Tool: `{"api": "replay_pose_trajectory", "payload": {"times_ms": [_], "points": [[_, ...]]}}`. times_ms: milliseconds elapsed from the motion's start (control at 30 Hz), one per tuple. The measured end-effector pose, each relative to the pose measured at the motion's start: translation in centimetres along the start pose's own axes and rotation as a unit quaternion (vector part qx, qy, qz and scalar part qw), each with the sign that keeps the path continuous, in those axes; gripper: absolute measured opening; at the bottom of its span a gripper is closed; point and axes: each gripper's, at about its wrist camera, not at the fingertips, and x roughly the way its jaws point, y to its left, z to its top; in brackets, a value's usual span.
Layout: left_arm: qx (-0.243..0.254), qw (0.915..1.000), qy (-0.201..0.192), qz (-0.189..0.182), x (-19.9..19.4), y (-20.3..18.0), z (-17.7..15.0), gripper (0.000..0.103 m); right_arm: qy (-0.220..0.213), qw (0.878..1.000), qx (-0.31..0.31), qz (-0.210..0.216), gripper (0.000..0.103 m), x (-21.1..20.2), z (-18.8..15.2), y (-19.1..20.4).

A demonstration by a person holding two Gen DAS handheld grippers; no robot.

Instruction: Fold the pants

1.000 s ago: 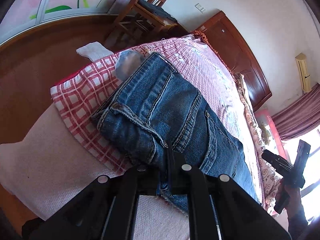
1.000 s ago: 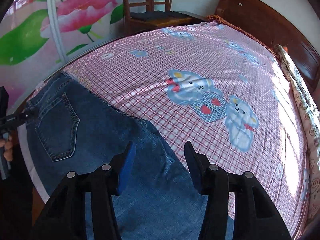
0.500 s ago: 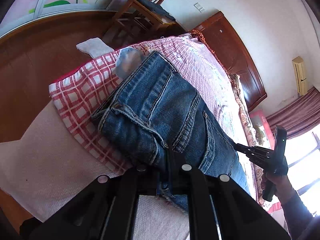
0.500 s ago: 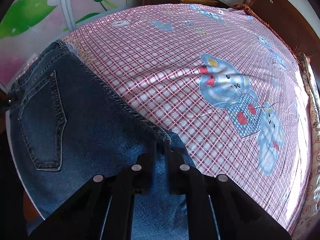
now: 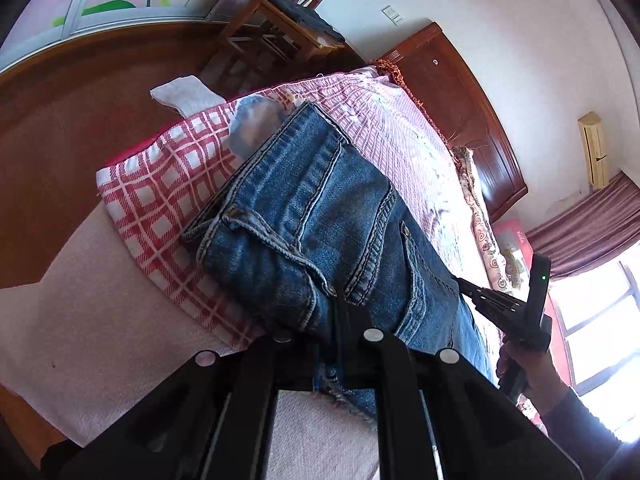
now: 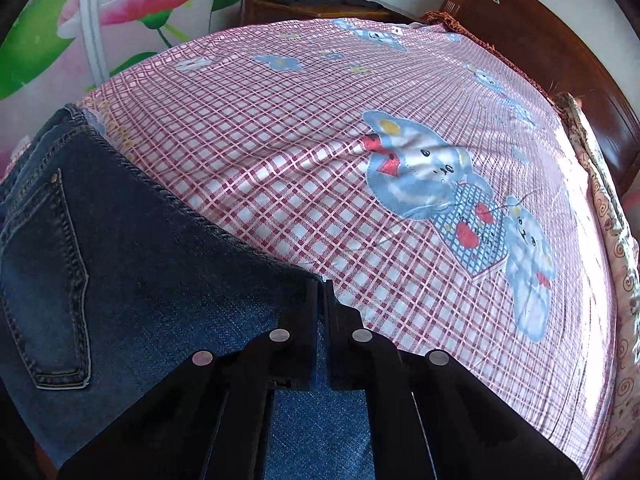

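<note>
Both grippers are matte black plastic. The left gripper point(image 5: 338, 300) shows four round silver screw heads, as does the right gripper point(image 6: 319, 292); its handle bears a small green light above a dark sleeve.

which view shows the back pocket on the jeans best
The right wrist view: the back pocket lies flat and whole, stitching and rivet clear, left of the right gripper. The left wrist view shows the jeans bunched at the waistband by the left gripper, only a pocket edge visible.
</note>
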Motion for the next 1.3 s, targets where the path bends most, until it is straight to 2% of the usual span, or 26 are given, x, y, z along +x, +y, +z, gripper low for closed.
{"api": "replay_pose_trajectory", "payload": {"times_ms": [100, 200, 233, 267, 300, 333, 433, 500, 600, 633, 667, 733, 767, 867, 900, 1000, 1033, 1133, 1200, 1233, 1267, 1300], "points": [[0.006, 0.9999, 0.002, 0.012, -0.2, -0.6, 0.3, 0.007, -0.004, 1.0, 0.022, 0.014, 0.015, -1.0, 0.2, -1.1], [0.038, 0.9988, -0.001, 0.032, -1.2, -2.0, 0.3, 0.009, -0.029, 0.995, 0.082, 0.04, 0.016, -3.5, 0.1, -2.9], [0.049, 0.9977, -0.007, 0.046, -1.8, -2.5, 0.1, 0.023, -0.038, 0.992, 0.104, 0.055, 0.016, -4.4, -0.1, -3.4], [0.058, 0.9954, -0.021, 0.073, -2.6, -2.8, -0.1, 0.038, -0.046, 0.987, 0.129, 0.084, 0.016, -5.1, -0.5, -3.6], [0.064, 0.9942, -0.038, 0.078, -3.6, -2.9, -0.4, 0.054, -0.051, 0.98, 0.15, 0.119, 0.016, -5.6, -0.8, -3.7], [0.065, 0.9929, -0.054, 0.084, -4.5, -2.9, -0.5, 0.063, -0.054, 0.974, 0.164, 0.148, 0.016, -5.8, -0.9, -3.4], [0.055, 0.9896, -0.077, 0.109, -6.5, -2.2, -0.2, 0.065, -0.05, 0.954, 0.191, 0.224, 0.016, -5.3, -0.8, -1.7], [0.051, 0.9882, -0.09, 0.113, -7.8, -1.9, 0.3, 0.066, -0.051, 0.935, 0.215, 0.278, 0.016, -4.4, -0.4, -0.5], [0.045, 0.9851, -0.112, 0.123, -9.4, -1.5, 0.7, 0.07, -0.03, 0.909, 0.25, 0.333, 0.016, -1.6, 0.0, 1.3], [0.037, 0.9855, -0.114, 0.12, -9.6, -1.2, 0.9, 0.072, -0.008, 0.905, 0.27, 0.329, 0.016, -0.1, -0.3, 1.7], [0.029, 0.9872, -0.112, 0.11, -9.7, -1.0, 1.0, 0.072, 0.023, 0.898, 0.299, 0.322, 0.012, 1.9, -0.9, 1.6], [0.021, 0.991, -0.101, 0.086, -9.1, -1.2, 1.1, 0.075, 0.023, 0.856, 0.374, 0.357, 0.0, 3.9, -2.5, 0.6], [0.023, 0.9927, -0.096, 0.07, -8.7, -1.6, 1.0, 0.075, 0.024, 0.848, 0.389, 0.36, 0.0, 4.0, -2.9, 0.5], [0.054, 0.995, -0.082, 0.019, -6.7, -4.0, 0.7, 0.078, 0.026, 0.864, 0.37, 0.341, 0.0, 2.5, -2.5, 1.2], [0.07, 0.9946, -0.077, 0.005, -5.9, -5.2, 0.6, 0.079, 0.02, 0.86, 0.378, 0.342, 0.0, 1.7, -2.7, 1.0], [0.084, 0.9943, -0.061, -0.024, -3.2, -7.8, 1.1, 0.08, -0.016, 0.836, 0.411, 0.364, 0.0, -0.7, -4.4, -0.5], [0.081, 0.994, -0.056, -0.048, -2.3, -8.7, 1.5, 0.08, -0.03, 0.825, 0.426, 0.369, 0.0, -1.5, -5.4, -1.2], [0.106, 0.9897, -0.032, -0.09, 0.4, -12.5, 1.6, 0.083, -0.061, 0.775, 0.49, 0.395, 0.0, -3.3, -10.2, -3.9], [0.126, 0.9855, -0.008, -0.114, 2.4, -15.1, 0.9, 0.083, -0.077, 0.745, 0.525, 0.403, 0.0, -4.5, -14.3, -5.2], [0.137, 0.9823, 0.009, -0.127, 3.4, -16.4, 0.3, 0.083, -0.081, 0.738, 0.539, 0.398, 0.0, -5.0, -16.4, -5.7], [0.151, 0.9783, 0.026, -0.139, 4.5, -17.6, -0.5, 0.084, -0.08, 0.736, 0.551, 0.386, 0.0, -5.7, -18.4, -6.1], [0.166, 0.9762, 0.037, -0.135, 5.6, -18.5, -1.3, 0.084, -0.075, 0.735, 0.561, 0.374, 0.0, -6.4, -20.5, -6.5]]}}
